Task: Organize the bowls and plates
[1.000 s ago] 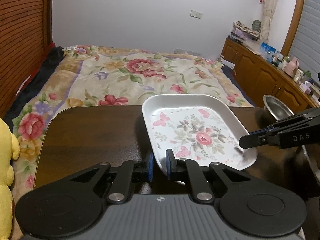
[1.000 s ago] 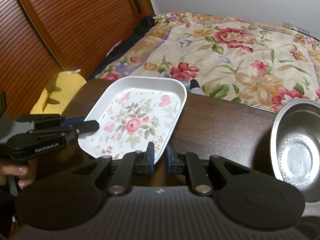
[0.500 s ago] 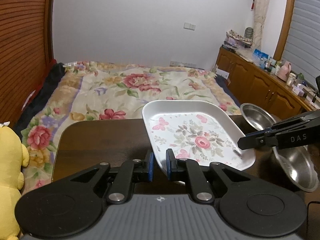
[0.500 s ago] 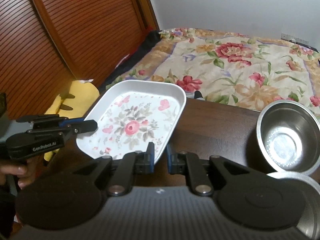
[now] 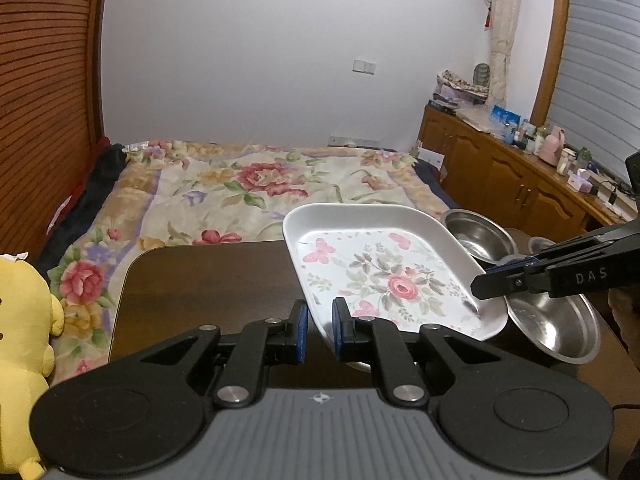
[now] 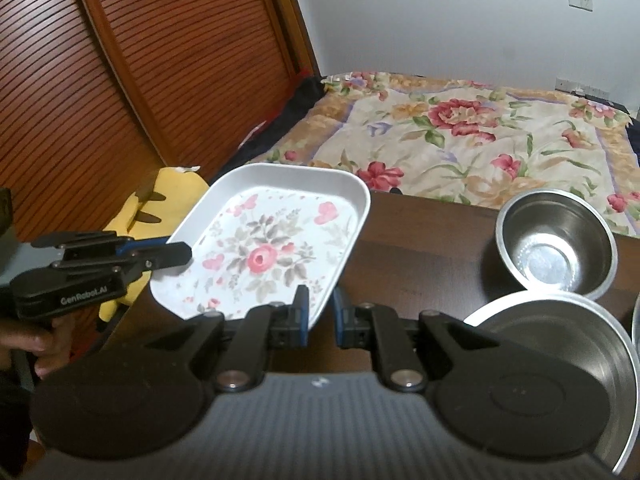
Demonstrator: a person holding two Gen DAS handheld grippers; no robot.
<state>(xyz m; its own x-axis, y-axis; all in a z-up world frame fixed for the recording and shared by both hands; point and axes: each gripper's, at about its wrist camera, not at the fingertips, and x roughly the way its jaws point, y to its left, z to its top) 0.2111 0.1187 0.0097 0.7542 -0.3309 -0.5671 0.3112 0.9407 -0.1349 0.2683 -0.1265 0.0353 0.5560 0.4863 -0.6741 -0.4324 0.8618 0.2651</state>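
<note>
Gripping opposite edges of a floral plate [image 6: 272,252], the left tool [image 5: 319,330] and right tool [image 6: 320,316] hold it seemingly above the bench [image 5: 208,280], beside two steel bowls [image 6: 556,240].

plate [image 6: 276,240]: glossy, floral print | bowls [image 6: 556,240]: shiny metal | table [image 5: 208,280]: dark polished wood | bedspread [image 5: 248,184]: cloth

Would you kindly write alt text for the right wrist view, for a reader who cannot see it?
Two grippers, right and left, hold a white floral tray by opposite edges above a dark table. Two steel bowls sit on the right; a floral bed lies beyond.
</note>
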